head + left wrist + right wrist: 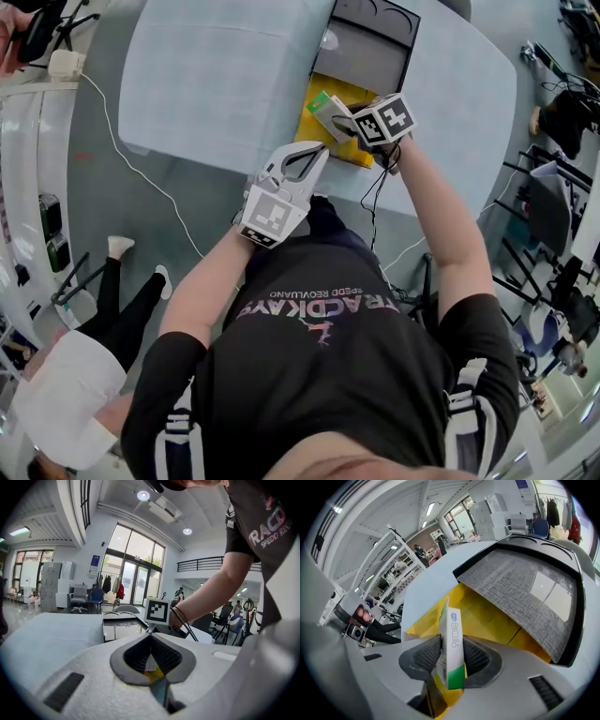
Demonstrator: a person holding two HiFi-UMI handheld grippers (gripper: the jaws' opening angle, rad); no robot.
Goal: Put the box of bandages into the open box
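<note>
Both bare forearms reach forward. The left gripper (150,634) hangs just short of the yellow open box (487,616), its jaws pinched together on nothing. The right gripper (450,644) hovers over that box, its 2 ribbed pads clamping the box of bandages (454,620), a thin white carton with a green band. Beyond the yellow box lies a black tray (576,620) lined with grey, felt-like fabric.
</note>
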